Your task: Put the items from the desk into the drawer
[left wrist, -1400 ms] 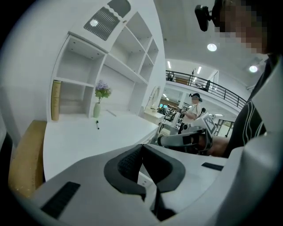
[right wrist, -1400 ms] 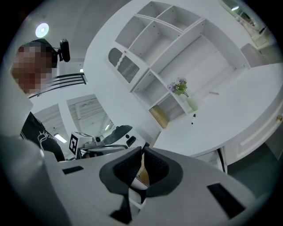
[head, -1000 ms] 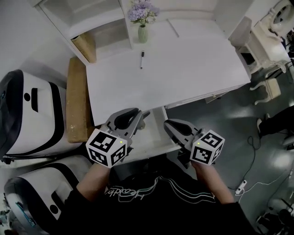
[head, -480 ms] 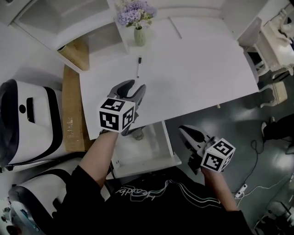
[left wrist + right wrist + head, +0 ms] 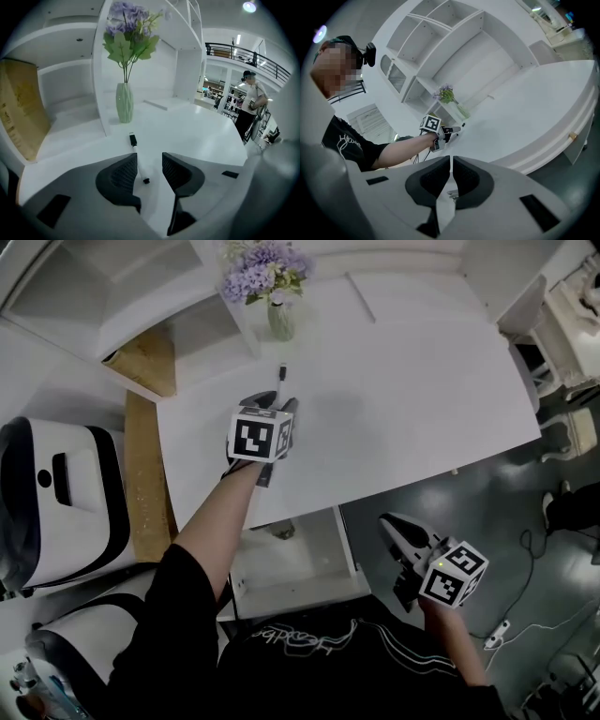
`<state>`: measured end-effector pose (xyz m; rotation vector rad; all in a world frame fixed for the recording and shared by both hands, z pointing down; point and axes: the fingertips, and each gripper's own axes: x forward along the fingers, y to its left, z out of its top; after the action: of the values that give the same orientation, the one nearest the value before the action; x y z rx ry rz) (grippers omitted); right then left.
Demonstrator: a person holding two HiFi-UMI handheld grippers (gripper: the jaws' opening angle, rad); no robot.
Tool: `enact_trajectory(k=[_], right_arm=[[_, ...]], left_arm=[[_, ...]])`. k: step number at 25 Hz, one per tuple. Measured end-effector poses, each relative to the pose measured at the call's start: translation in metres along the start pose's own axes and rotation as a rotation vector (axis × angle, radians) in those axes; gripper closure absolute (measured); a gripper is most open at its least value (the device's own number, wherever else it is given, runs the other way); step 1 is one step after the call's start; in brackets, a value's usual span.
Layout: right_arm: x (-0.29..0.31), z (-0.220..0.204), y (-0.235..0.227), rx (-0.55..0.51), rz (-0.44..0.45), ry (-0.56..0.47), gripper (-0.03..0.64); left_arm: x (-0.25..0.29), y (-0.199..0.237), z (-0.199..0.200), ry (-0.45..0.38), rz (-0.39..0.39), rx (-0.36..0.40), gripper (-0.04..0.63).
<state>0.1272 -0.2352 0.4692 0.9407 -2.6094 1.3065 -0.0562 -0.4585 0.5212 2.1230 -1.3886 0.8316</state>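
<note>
A white marker pen with a black cap (image 5: 138,159) lies on the white desk (image 5: 403,399), pointing toward the vase. In the head view the pen's (image 5: 281,374) far end shows just beyond my left gripper (image 5: 278,401). The left gripper (image 5: 149,169) is open, low over the desk, with the pen's near end between its fingers, close to the left pad (image 5: 123,174); the pads do not touch it. My right gripper (image 5: 394,524) hangs off the desk's front, right of the open drawer (image 5: 305,563). In its own view the right gripper (image 5: 451,176) is shut and empty.
A green vase of purple flowers (image 5: 278,315) stands past the pen beside white shelving (image 5: 101,70). A brown board (image 5: 142,362) leans at the desk's left end. A small item (image 5: 281,530) lies in the drawer. White and black machines (image 5: 56,493) stand left. A person (image 5: 252,101) stands far off.
My left gripper has left the drawer and reached forward across the desk to the pen. My right gripper has drawn back and to the right, away from the drawer.
</note>
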Motion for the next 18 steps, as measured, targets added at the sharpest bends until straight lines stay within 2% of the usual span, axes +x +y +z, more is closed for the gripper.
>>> enact_trajectory(k=[4,8,12,14,18], right_arm=[[-0.006,0.001,-0.008,0.007,-0.017,-0.002,0.568],[-0.009,-0.001,-0.008,0.005,-0.018,-0.002,0.568],[-0.012,-0.003,-0.004,0.016,-0.019,-0.016,0.568],[-0.012,-0.006,-0.002,0.016,-0.019,-0.018,0.568],[-0.013,-0.012,0.005,0.015,-0.014,-0.025,0.568]], left_arm=[[0.02,0.006,-0.006,0.055,0.035,-0.023,0.431],[0.023,0.007,-0.007,0.093,0.038,-0.039,0.453],[0.021,0.007,-0.007,0.101,0.037,-0.074,0.476],[0.02,0.005,-0.009,0.108,0.03,-0.08,0.541],[0.015,-0.003,-0.014,0.114,0.009,-0.102,0.543]])
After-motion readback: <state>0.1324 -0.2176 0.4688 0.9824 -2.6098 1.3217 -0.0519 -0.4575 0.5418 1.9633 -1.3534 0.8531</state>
